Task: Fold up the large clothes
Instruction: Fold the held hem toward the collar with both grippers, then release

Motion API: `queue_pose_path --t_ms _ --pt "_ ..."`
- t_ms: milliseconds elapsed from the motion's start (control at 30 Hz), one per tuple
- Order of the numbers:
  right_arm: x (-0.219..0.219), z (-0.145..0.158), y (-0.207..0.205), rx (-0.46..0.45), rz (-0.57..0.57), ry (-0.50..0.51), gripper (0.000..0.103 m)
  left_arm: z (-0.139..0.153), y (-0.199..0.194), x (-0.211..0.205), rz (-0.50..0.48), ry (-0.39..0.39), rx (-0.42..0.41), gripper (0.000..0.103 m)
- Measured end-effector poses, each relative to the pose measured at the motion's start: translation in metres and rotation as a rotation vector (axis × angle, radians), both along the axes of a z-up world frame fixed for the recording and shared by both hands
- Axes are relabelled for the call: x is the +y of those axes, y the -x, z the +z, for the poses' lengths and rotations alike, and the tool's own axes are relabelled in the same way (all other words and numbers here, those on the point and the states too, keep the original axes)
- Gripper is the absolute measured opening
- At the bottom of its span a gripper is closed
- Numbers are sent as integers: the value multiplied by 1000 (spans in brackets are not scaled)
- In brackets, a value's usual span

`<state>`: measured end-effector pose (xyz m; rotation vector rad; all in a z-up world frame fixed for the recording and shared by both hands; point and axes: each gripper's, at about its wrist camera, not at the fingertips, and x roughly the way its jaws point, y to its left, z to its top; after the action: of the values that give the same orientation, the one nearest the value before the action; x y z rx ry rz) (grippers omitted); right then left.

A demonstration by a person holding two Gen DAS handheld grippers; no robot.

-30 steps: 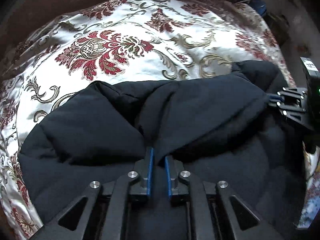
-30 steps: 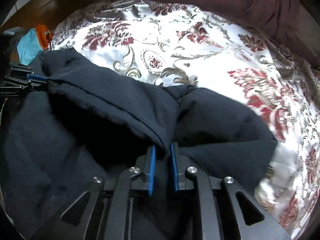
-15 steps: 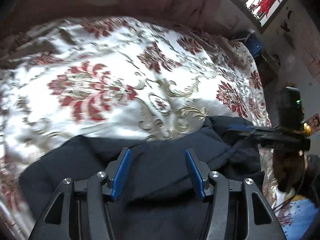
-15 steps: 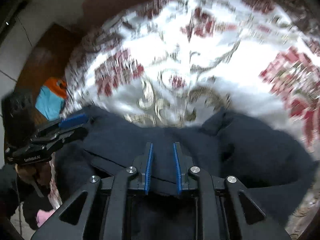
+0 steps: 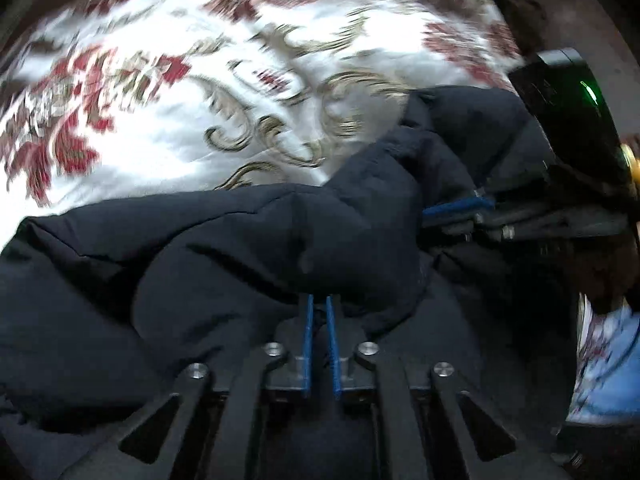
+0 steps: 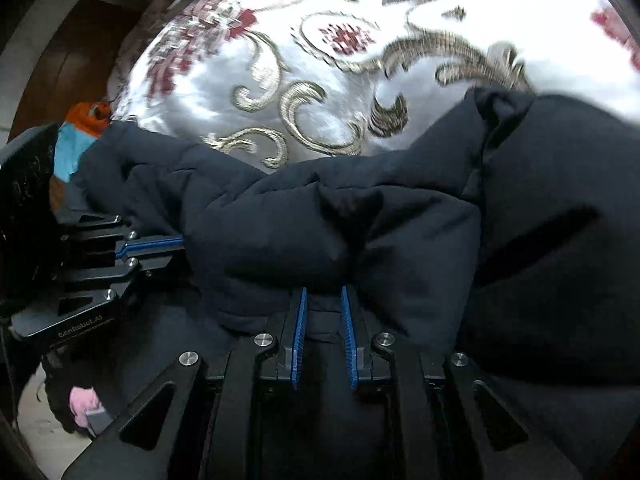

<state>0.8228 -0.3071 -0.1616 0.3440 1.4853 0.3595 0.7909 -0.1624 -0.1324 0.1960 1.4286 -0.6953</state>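
Note:
A dark navy padded jacket lies bunched on a white bedspread with red and gold flowers. My left gripper points steeply down and is shut on a thick fold of the jacket; the cloth covers its tips. The right gripper shows at the right edge of the left wrist view, biting another part of the same edge. In the right wrist view my right gripper has a bunch of the jacket between its blue pads, and its jaws are closing. The left gripper clamps the jacket at the left.
The bedspread stretches beyond the jacket. An orange and blue cloth lies off the bed's left edge beside brown wooden furniture. A pink thing sits low at the left. Light blue fabric shows at the far right.
The left gripper, wide open half a second ago, has shut on a jacket fold. Both grippers have sunk toward the bed and tipped down. The right has kept its hold.

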Motion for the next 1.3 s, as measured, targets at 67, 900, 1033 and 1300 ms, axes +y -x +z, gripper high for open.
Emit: queue_pose_path --t_ms 67,900,1033,1300 --pt "4 -7 1 -12 -1 15 13 -13 -8 -2 43 -27 36 4" --pt "14 14 61 -234 -61 107 16 -28 32 -8 223 12 4 4" --pt "10 49 78 -302 -99 101 38 -15 34 4 304 53 21 4" --pt "-16 100 131 -415 -188 206 50 41 78 43 502 134 -130 53"
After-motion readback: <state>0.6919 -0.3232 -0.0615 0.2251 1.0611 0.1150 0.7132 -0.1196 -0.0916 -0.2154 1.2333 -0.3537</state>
